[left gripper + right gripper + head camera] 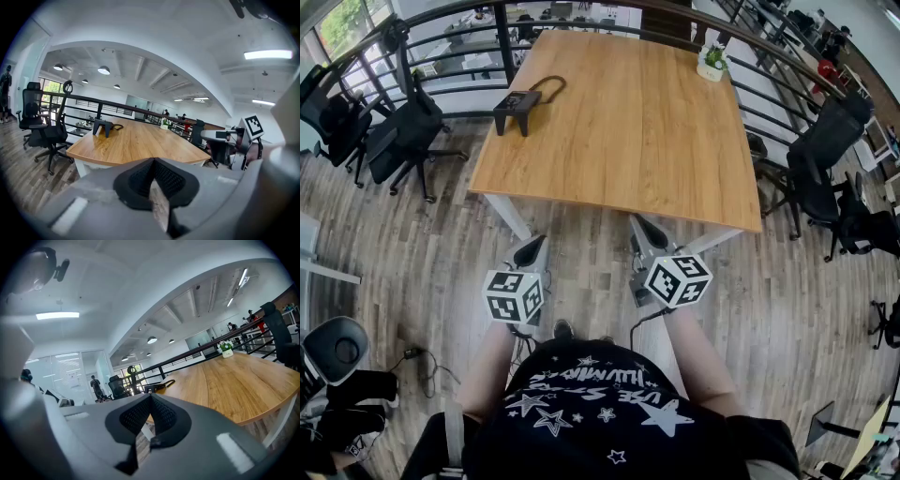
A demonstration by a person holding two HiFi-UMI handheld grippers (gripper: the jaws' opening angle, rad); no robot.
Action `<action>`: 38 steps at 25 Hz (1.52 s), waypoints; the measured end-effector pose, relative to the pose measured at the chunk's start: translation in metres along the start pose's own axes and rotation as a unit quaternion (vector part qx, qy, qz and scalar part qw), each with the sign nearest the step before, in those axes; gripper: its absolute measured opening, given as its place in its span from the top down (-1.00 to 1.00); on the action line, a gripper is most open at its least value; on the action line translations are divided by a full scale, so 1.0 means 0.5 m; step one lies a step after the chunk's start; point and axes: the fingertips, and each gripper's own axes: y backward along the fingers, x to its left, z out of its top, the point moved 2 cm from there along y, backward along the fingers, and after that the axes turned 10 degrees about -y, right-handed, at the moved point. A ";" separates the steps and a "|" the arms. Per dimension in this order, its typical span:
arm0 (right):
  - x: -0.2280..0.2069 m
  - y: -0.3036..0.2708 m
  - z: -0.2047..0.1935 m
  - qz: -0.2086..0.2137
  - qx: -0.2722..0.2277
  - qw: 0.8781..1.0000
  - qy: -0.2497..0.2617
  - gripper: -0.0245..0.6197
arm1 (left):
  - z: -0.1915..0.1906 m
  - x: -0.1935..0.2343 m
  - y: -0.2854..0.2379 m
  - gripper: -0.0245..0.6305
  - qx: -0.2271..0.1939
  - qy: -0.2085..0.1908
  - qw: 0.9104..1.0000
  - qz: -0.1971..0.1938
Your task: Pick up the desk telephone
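The black desk telephone [517,108] stands near the far left corner of the wooden table [628,122], with its cord looping behind it. The left gripper view shows the telephone [103,125] far off, and the right gripper view shows the telephone [157,387] just past the jaws. Both grippers hover over the floor short of the table's near edge. My left gripper [530,251] is shut with nothing in it, its pads meeting at the tip [152,161]. My right gripper [643,230] is also shut and empty [151,397].
A small potted plant [711,64] sits at the table's far right corner. Black office chairs stand left [403,131] and right [825,159] of the table. A black railing [469,37] curves behind the table. White table legs [511,217] stand just ahead of the grippers.
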 end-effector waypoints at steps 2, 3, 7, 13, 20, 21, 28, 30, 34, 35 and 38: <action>0.001 -0.003 0.001 -0.002 0.000 1.000 -0.001 0.92 | 0.000 0.001 0.001 0.92 0.001 0.000 1.000 -0.002; 0.002 -0.004 0.002 -0.003 0.001 1.000 -0.002 0.92 | 0.000 0.003 0.002 0.92 0.002 0.000 1.000 -0.002; 0.008 -0.011 -0.001 -0.003 0.002 1.000 -0.003 0.92 | 0.001 0.014 0.003 0.92 0.000 0.005 1.000 -0.001; 0.017 -0.020 -0.018 -0.001 0.018 1.000 0.009 0.92 | -0.008 0.021 0.004 0.92 0.003 0.004 1.000 -0.008; 0.042 -0.039 -0.035 -0.014 0.014 0.999 0.041 0.92 | -0.034 0.052 0.029 0.92 0.011 0.009 1.000 -0.012; 0.045 -0.044 -0.045 -0.020 0.017 0.998 0.054 0.92 | -0.039 0.060 0.034 0.92 0.011 0.012 1.000 -0.011; 0.071 -0.067 -0.095 -0.042 0.022 0.996 0.070 0.92 | -0.067 0.123 0.060 0.92 0.018 0.028 0.999 -0.012; 0.070 -0.070 -0.106 -0.047 0.029 0.996 0.069 0.92 | -0.070 0.135 0.059 0.92 0.021 0.032 0.999 -0.012; 0.048 -0.073 -0.111 -0.066 0.036 0.995 0.059 0.92 | -0.076 0.142 0.052 0.92 0.027 0.041 0.999 -0.014; 0.041 -0.079 -0.109 -0.071 0.036 0.995 0.062 0.92 | -0.080 0.145 0.048 0.92 0.030 0.043 0.999 -0.014; 0.032 -0.105 -0.112 -0.069 0.051 0.992 0.090 0.92 | -0.092 0.159 0.035 0.92 0.039 0.056 0.998 -0.011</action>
